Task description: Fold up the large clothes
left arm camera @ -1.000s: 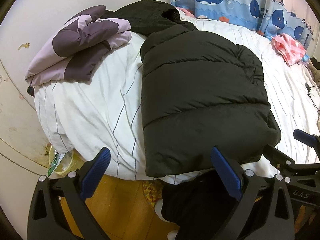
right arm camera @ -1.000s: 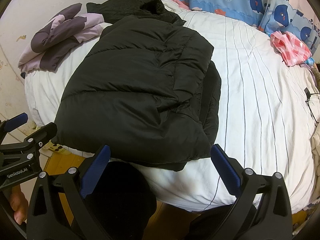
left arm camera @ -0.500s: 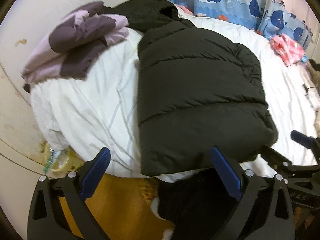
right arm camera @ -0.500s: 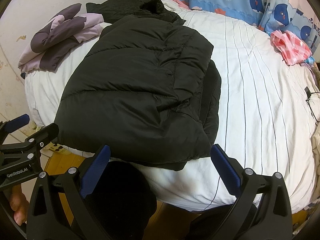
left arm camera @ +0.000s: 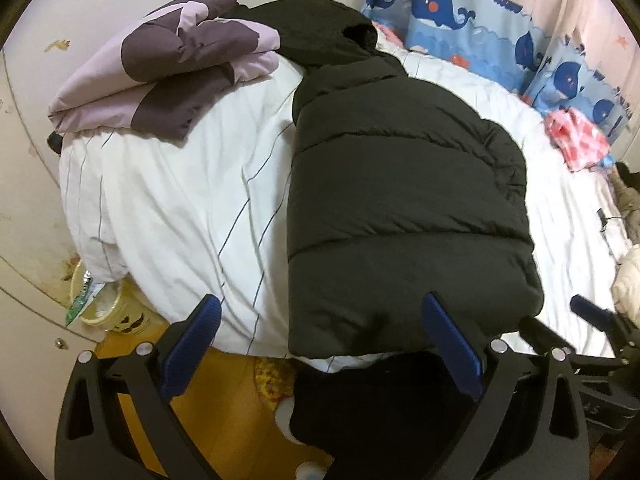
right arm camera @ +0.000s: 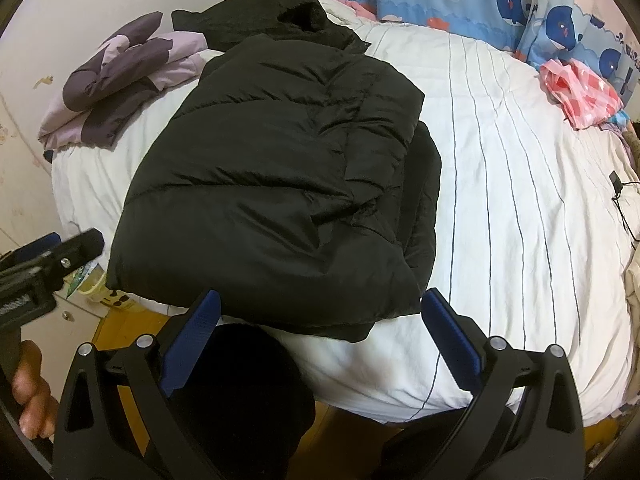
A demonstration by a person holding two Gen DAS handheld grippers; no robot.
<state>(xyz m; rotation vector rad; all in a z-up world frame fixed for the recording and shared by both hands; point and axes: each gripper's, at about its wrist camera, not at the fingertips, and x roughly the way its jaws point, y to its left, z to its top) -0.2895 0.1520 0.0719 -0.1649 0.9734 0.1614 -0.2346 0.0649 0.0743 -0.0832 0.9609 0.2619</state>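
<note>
Left wrist view has swung a little leftward since a second ago, while the black puffer jacket [left arm camera: 400,216] hasn't budged, so we judge we're between folds. It lies folded lengthwise at the near edge of the striped bed [left arm camera: 180,208], puffy, a layer peeking out on the right. Left gripper [left arm camera: 320,332] and right gripper [right arm camera: 320,332] gape wide, holding nothing.

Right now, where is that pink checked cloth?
The pink cloth lies at the far right of the bed, beside the whale curtain, well apart from the black jacket.
</note>
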